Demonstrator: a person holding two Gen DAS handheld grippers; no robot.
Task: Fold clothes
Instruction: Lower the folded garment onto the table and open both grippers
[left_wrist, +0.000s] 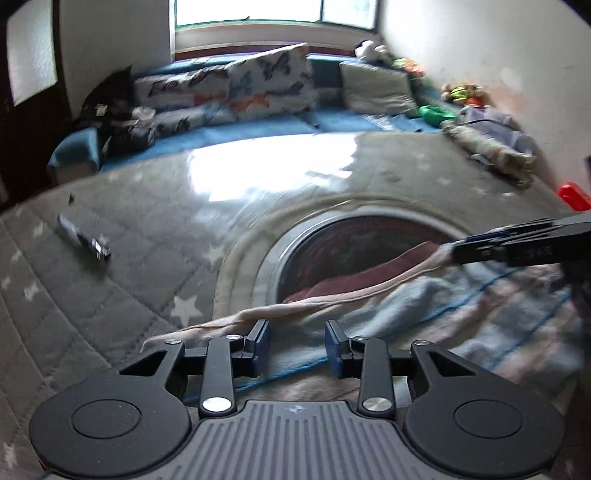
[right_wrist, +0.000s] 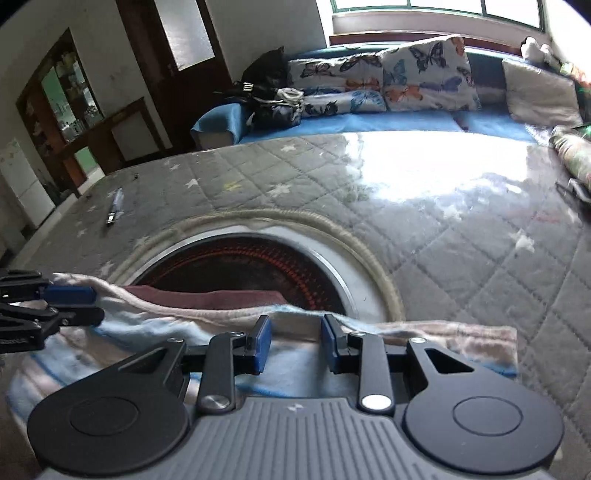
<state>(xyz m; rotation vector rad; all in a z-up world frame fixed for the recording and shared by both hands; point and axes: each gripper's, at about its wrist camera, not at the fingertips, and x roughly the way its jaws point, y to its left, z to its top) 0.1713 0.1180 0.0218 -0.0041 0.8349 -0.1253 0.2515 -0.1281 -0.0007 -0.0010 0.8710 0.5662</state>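
Grey star-quilted mat (right_wrist: 461, 258) with a round rug (right_wrist: 258, 258) on it; sofa (right_wrist: 369, 122) behind. No legible writing. The striped blue-pink blanket (right_wrist: 295, 373) lies over the rug's near side, long axis running side to side between your grippers. Your left gripper (left_wrist: 297, 341) and right gripper (right_wrist: 295, 338) — both part-open, fold edge between the pads, unpinched.

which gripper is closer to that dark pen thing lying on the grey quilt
Left. The left gripper works the left end of the striped blanket, the side where the pen lies. The right gripper is further along the blanket's edge, away from it.
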